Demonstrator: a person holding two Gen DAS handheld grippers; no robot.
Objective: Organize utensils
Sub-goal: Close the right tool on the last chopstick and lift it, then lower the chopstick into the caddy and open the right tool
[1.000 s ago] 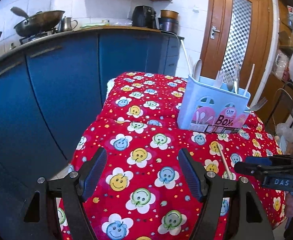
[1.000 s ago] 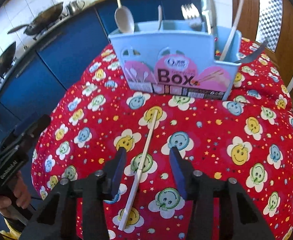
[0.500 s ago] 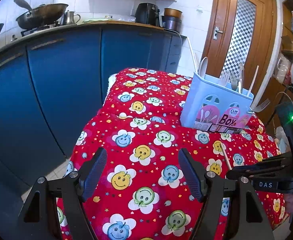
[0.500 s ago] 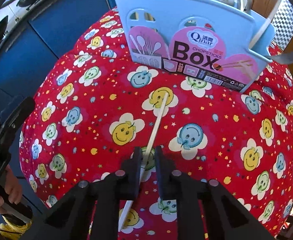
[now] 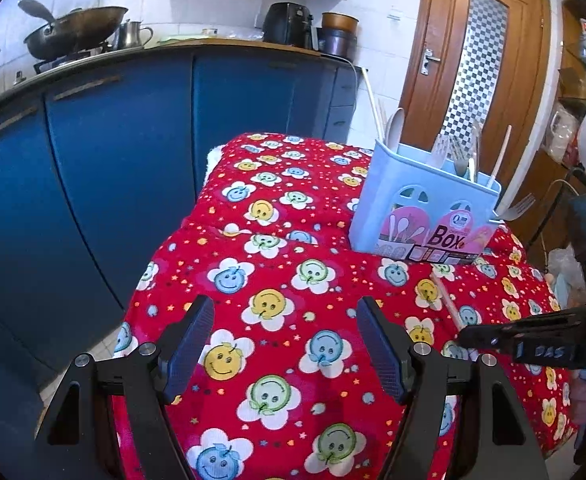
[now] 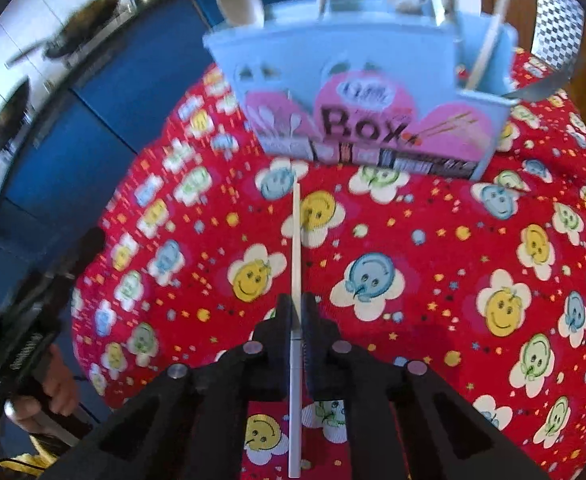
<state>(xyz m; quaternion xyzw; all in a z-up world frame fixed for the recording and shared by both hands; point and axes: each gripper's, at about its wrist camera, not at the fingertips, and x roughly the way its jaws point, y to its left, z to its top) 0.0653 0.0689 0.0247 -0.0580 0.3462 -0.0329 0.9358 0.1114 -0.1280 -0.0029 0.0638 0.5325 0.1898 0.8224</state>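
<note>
A white chopstick [image 6: 296, 248] runs straight ahead between my right gripper's [image 6: 296, 312] pads, which are shut on it; its thin tip points at the light-blue utensil box [image 6: 357, 92]. In the left wrist view a short length of the chopstick [image 5: 447, 300] shows above the right gripper [image 5: 465, 336], and the utensil box [image 5: 421, 208] stands at the table's right with spoons, forks and chopsticks standing in it. My left gripper [image 5: 285, 340] hangs open over the red smiley-flower tablecloth [image 5: 277, 264] with nothing between its fingers.
Blue kitchen cabinets [image 5: 113, 160] run along the left, with woks and a kettle on the counter. A wooden door [image 5: 477, 60] is behind the box. A fork [image 5: 517, 208] sticks out sideways at the box's right. A person's hand [image 6: 53, 392] holds the left gripper's handle.
My right gripper closed from open onto the chopstick and the chopstick now lines up straight along the fingers. The right wrist view is blurred with motion. My left gripper stayed put and open.
</note>
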